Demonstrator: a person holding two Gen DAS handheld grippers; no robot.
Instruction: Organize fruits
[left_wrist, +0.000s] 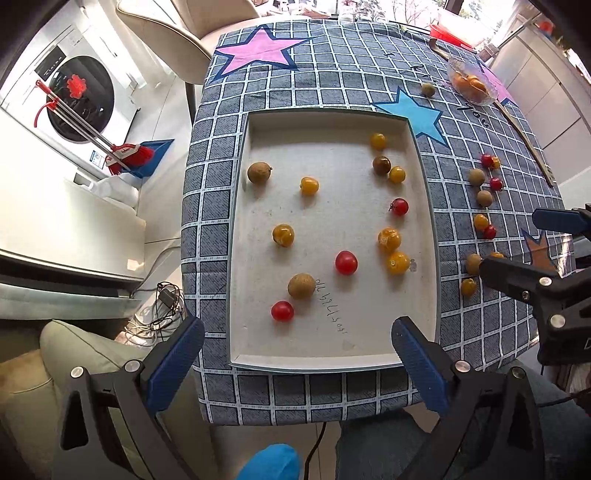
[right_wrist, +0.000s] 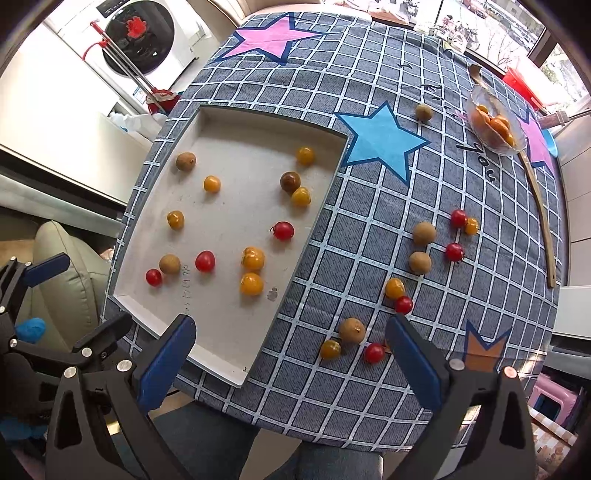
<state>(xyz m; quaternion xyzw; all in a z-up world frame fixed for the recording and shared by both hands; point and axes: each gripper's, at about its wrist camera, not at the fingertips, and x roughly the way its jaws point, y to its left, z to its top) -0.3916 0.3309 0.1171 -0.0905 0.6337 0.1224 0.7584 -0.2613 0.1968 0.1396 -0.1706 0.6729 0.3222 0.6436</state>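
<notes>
While both hand-held grippers, left (left_wrist: 297, 345) and right (right_wrist: 291, 345), hang spread and empty, we note loose fruits (right_wrist: 352, 330) on the worktop (right_wrist: 369, 206) beside the tray (right_wrist: 236, 374). Round fruit may roll off the near edge if nudged.

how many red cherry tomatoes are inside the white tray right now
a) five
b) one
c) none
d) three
d: three red cherry tomatoes lie in the white tray: one near the right wall, one mid-tray, one toward the near end; the other red ones sit out on the tablecloth.
</notes>
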